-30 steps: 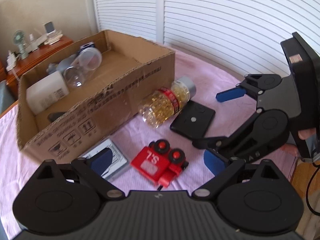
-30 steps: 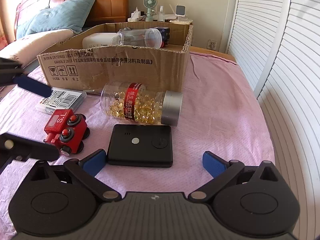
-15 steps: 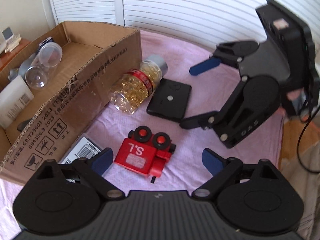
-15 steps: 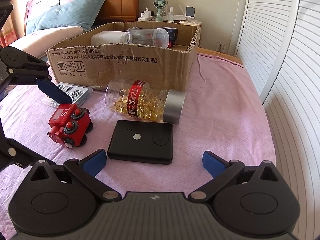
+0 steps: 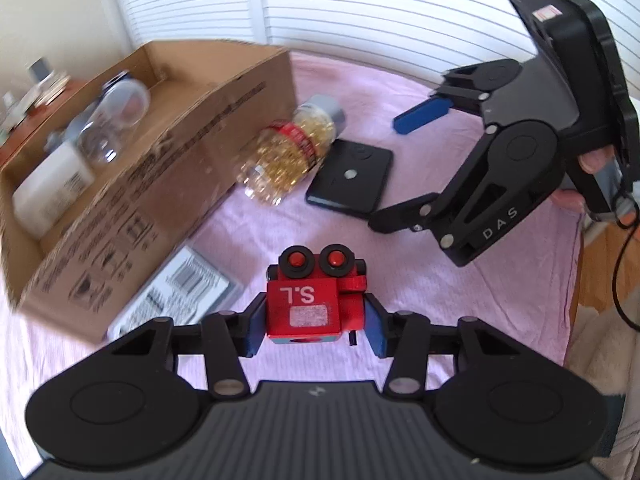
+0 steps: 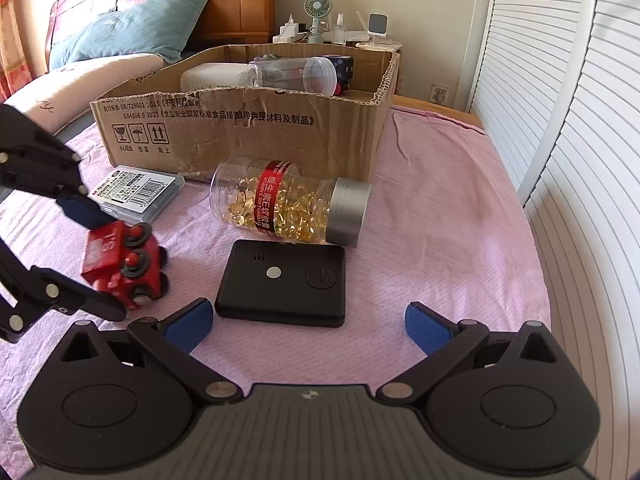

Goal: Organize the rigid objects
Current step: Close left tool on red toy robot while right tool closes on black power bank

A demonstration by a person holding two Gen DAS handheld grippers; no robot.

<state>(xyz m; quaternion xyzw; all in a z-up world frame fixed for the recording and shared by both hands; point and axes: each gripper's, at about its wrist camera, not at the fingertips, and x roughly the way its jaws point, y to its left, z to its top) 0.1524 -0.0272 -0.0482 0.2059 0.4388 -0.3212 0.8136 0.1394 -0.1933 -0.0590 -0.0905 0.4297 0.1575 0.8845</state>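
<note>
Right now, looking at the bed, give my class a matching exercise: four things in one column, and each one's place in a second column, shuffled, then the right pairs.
Things:
1. toy train
2. capsule bottle
3. clear jar
4. black case

Places:
A. lying inside the box
B. flat on the pink sheet before the open right gripper
C. clamped in the left gripper
D. on its side outside the box, against its wall

Pairs: 1-C, 2-D, 3-A, 4-B
</note>
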